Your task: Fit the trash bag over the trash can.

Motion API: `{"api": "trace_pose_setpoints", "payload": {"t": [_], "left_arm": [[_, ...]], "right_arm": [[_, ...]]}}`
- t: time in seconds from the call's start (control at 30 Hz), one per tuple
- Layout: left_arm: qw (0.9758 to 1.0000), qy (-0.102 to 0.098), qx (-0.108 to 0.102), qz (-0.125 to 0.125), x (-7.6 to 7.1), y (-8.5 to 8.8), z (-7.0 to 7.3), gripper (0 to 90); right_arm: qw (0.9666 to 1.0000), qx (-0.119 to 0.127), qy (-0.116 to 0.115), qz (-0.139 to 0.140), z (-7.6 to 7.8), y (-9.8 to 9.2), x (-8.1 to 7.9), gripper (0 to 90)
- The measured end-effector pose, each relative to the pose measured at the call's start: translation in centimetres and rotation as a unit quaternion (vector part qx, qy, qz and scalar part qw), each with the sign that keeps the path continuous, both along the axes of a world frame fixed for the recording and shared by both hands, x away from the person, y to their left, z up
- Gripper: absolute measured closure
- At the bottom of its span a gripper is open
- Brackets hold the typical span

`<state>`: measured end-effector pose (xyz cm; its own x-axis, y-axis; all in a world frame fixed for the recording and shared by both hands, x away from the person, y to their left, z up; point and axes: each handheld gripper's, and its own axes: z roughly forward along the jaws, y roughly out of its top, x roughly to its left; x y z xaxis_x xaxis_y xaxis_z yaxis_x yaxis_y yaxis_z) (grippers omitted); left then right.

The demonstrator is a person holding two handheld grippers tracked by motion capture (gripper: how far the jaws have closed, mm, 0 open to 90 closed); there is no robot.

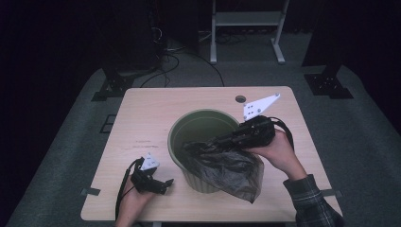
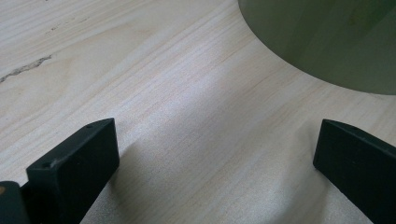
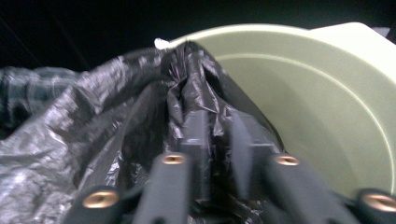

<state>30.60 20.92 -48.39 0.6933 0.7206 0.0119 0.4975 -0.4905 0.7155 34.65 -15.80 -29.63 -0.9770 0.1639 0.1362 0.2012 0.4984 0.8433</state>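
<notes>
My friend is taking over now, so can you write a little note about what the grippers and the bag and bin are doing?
Right gripper: shut on the black bag, pinching a fold of it over the green bin by the near rim.
Left gripper: open, nothing held, resting on the table beside the bin.
Bag: partly inside the bin, mostly draped down its front outside.
Done: bag brought to the bin and gripped.
Left: probably spread the bag open and fit its edge around the rim; the left gripper could help.

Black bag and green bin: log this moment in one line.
right gripper: shut on black bag at green bin rim | left gripper: open, on table | bag partly outside bin
</notes>
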Motion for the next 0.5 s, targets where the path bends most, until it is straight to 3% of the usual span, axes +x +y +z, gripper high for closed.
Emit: {"api": "trace_pose_setpoints", "payload": {"t": [0.07, 0.23, 0.27, 0.33, 0.43, 0.47, 0.5], "left_arm": [[1.0, 0.001, 0.0, -0.001, 0.0, 0.0, 0.0, 0.0], [1.0, 0.001, -0.001, -0.006, 0.0, 0.2, 0.0, 0.0], [1.0, 0.001, 0.001, -0.006, 0.0, 0.2, 0.0, 0.0], [1.0, 0.001, 0.001, -0.007, 0.0, 0.2, 0.0, 0.0], [1.0, 0.001, 0.001, -0.007, 0.0, 0.2, 0.0, 0.0], [1.0, 0.001, 0.001, -0.007, 0.0, 0.2, 0.0, 0.0], [1.0, 0.001, 0.001, -0.007, 0.0, 0.2, 0.0, 0.0]], "right_arm": [[0.9999, -0.005, -0.009, -0.004, -0.1, 0.0, -0.1, 90.0], [0.9993, 0.009, -0.026, -0.025, 0.5, -0.4, 0.0, 90.0], [0.9985, 0.022, -0.036, -0.036, 1.3, -0.8, 0.1, 90.0], [0.9979, 0.026, -0.045, -0.039, 2.0, -1.1, 0.2, 90.0], [0.997, 0.023, -0.057, -0.046, 3.1, -1.4, 0.1, 90.0], [0.9955, 0.014, -0.076, -0.054, 4.0, -1.9, 0.0, 90.0], [0.9951, 0.013, -0.079, -0.058, 4.3, -2.2, 0.0, 90.0]]}}
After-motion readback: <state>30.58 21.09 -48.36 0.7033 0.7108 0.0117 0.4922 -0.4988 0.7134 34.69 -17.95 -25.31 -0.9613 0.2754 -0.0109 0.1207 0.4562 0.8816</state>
